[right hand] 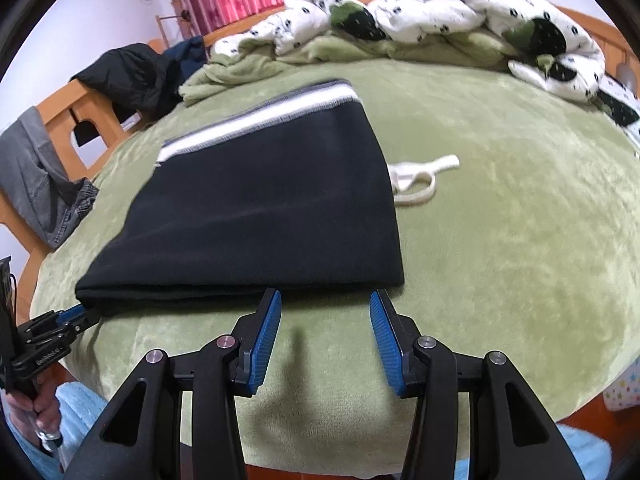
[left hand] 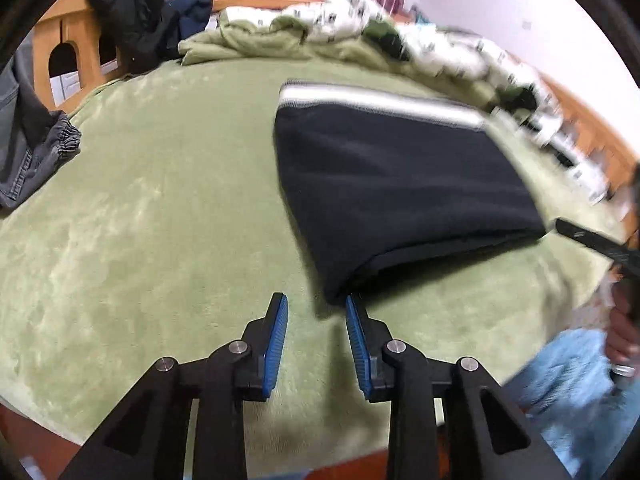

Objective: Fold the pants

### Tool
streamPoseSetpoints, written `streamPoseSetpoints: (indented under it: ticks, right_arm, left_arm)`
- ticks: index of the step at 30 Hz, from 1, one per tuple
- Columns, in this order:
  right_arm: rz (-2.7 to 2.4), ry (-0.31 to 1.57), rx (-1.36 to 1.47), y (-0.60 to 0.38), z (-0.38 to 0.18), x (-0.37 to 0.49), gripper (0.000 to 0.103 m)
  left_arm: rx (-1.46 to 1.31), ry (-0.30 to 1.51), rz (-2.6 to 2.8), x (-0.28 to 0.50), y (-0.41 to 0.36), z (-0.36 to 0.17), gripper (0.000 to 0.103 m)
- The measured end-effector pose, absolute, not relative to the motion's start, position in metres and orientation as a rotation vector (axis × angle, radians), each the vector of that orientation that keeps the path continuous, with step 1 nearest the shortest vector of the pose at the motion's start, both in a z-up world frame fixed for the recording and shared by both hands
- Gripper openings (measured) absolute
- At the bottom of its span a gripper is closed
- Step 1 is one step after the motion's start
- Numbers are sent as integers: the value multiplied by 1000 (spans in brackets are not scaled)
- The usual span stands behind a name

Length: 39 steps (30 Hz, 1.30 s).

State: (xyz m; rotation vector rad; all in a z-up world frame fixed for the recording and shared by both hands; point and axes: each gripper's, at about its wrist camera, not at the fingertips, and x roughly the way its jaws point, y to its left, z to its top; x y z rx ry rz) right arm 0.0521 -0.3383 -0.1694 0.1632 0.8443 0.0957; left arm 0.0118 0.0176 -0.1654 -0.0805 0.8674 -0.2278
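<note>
While both grippers gape empty, left gripper (left hand: 316,306) and right gripper (right hand: 325,300) sit just beside folded pants (right hand: 260,200) near green bed's (right hand: 500,240) front edge.

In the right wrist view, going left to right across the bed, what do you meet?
Grey garment on the bed frame → left gripper → folded black pants → white drawstring.

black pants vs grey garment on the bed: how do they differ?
The black pants lie folded flat mid-bed; the grey garment hangs crumpled over the bed's edge. The black pants have a white-striped waistband; the grey garment's elastic band is plain. Both rest on the green blanket, and no gripper holds either.
</note>
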Motion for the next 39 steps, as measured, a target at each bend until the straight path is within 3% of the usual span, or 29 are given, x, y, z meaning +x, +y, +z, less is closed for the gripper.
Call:
streamPoseSetpoints:
  ticks: [4, 9, 14, 17, 26, 31, 35, 39]
  right_arm:
    - [132, 747, 89, -337, -148, 58, 47]
    - [222, 709, 119, -328, -140, 94, 47]
    - [360, 753, 174, -322, -161, 117, 47]
    - [327, 788, 61, -321, -180, 118, 35]
    - [302, 791, -77, -337, -188, 93, 35]
    - [256, 769, -98, -353, -165, 97, 42]
    - [256, 702, -69, -363, -139, 123, 49]
    - [259, 660, -59, -351, -124, 170, 51]
  left_arm:
    - [-141, 789, -258, 21, 20, -138, 46]
    - [-147, 787, -340, 72, -27, -133, 46]
    - [-53, 856, -346, 101, -73, -166, 46]
    - [77, 817, -296, 82, -77, -174, 49]
    - [161, 829, -258, 47, -47, -163, 56]
    - [86, 817, -269, 58, -25, -141, 60]
    - [87, 756, -232, 107, -26, -124, 63]
    - [29, 726, -238, 170, -38, -118, 63]
